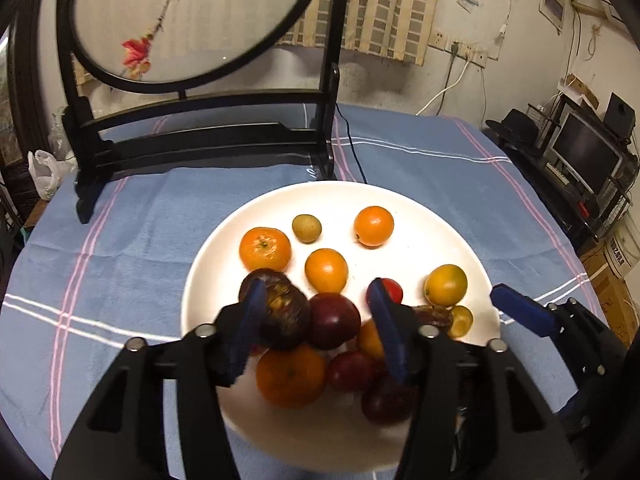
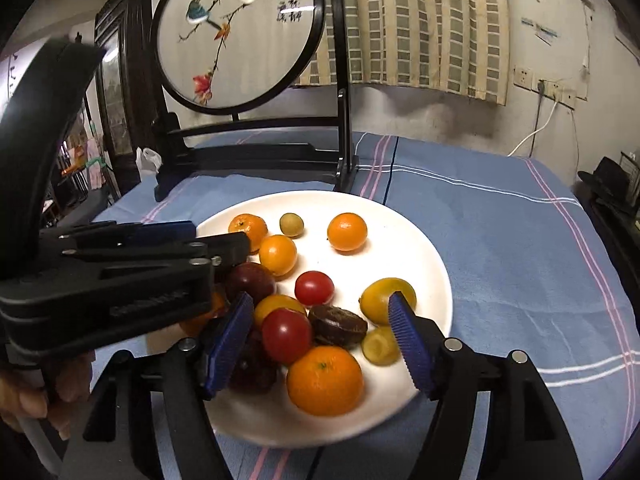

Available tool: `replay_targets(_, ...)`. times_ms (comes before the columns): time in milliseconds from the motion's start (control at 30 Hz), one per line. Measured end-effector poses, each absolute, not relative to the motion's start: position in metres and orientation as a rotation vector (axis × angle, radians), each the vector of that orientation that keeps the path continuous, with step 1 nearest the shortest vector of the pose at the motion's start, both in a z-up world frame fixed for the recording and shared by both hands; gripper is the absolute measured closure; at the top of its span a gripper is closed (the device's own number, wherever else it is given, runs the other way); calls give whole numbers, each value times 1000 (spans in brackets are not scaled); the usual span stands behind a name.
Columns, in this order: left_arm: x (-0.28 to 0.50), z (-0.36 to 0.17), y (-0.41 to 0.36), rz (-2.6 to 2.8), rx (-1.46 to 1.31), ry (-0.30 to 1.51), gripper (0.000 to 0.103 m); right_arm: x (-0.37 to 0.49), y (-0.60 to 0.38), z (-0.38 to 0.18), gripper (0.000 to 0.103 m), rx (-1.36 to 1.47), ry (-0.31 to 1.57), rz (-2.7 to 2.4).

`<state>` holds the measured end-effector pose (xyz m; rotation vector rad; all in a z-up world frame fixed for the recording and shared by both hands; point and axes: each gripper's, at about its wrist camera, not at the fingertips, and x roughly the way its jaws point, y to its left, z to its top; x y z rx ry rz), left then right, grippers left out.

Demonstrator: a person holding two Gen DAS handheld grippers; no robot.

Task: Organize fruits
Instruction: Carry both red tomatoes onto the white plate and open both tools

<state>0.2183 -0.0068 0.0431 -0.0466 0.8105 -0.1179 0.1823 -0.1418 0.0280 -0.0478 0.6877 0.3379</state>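
Fruit pile on white plate [image 1: 420, 208] beneath both parted, empty jaws: left hand-held gripper [image 1: 320, 332], right hand-held gripper [image 2: 320, 340].

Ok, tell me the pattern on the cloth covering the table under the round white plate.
Blue tablecloth crossed by thin white and pink stripes, clearest in the right wrist view.

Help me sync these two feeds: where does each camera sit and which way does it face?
Left wrist: on the left gripper, angled down at the white plate; right gripper's finger at right.
Right wrist: on the right gripper, facing the same plate; left gripper and a hand at left.
Shared: plate, fruit, embroidered screen.
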Motion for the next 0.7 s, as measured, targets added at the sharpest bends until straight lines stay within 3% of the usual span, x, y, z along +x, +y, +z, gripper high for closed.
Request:
replay_targets(167,189,52,0,-98,-39,780,37,161,-155,33,30,-17,690,328)
replay_targets(267,169,54,5,-89,-41,771,37,144,-159,31,30,-22,709,322)
replay_targets(333,153,55,8,-75,-41,767,35,133,-160,28,22,-28,725,304)
replay_targets(467,126,54,12,-65,-42,758,30,111,-162,23,22,-16,757,284)
replay_targets(600,98,49,12,-49,-30,758,25,91,-162,17,11,-12,778,250)
replay_targets(700,84,42,13,-45,-36,770,23,79,-162,14,9,-21,793,233)
